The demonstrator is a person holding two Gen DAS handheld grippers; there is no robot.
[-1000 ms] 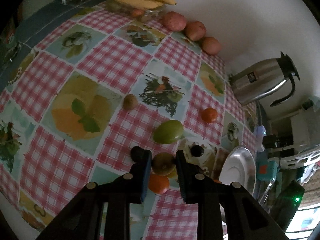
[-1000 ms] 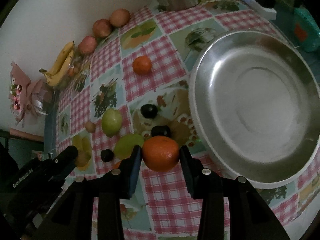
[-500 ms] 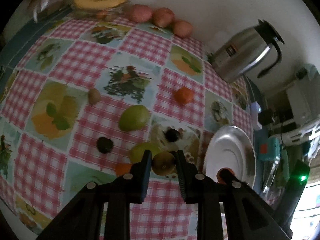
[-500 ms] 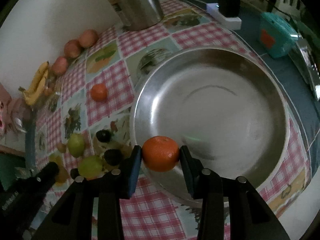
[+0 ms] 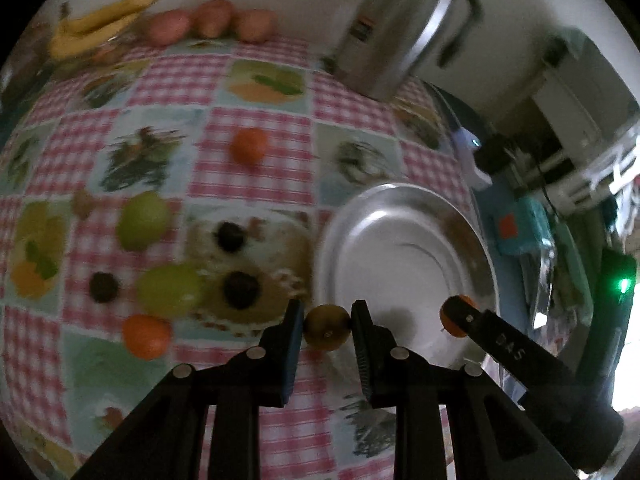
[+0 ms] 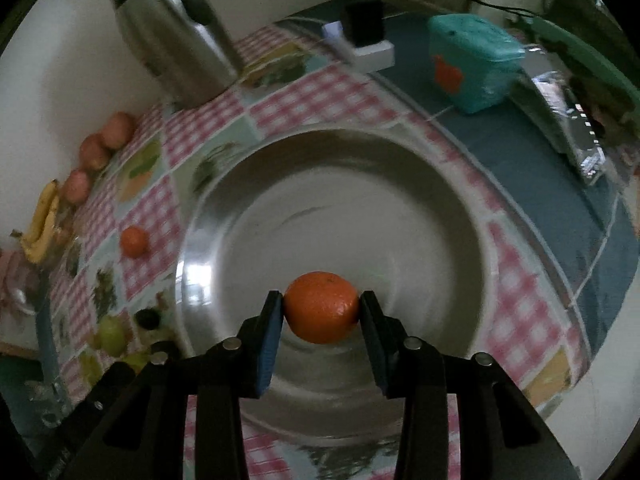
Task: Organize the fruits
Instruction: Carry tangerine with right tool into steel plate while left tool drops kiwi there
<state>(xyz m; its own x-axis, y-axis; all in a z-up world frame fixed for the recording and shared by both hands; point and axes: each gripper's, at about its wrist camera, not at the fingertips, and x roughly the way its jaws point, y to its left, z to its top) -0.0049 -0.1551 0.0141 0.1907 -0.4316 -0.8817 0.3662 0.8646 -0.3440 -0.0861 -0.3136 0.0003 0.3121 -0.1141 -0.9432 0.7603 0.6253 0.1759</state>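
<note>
1. Both grippers point steeply down at the table, so each wrist cam looks along its own fingers at the checked tablecloth and the big steel plate.

2. Left gripper is clamped on a small brownish-green fruit, a kiwi by the look of it. Both pads press its sides and it sits right at the fingertips. In the left view it hangs over the near left rim of the plate, about where cloth meets metal.

3. Right gripper is closed on an orange, again pinched at the very tips, a pad on each side. From its own cam the orange is over the plate's inner bowl, a bit toward the near side. The left cam catches that same orange poking out past the right gripper's black finger, over the plate's right part.

4. Whether either fruit touches the plate, can't tell from these angles.

5. Out on the cloth left of the plate: two green fruits, three small dark ones and two more oranges. Pretty blurry though.

6. Along the back wall there's bananas, three reddish fruits and a steel kettle.
</note>
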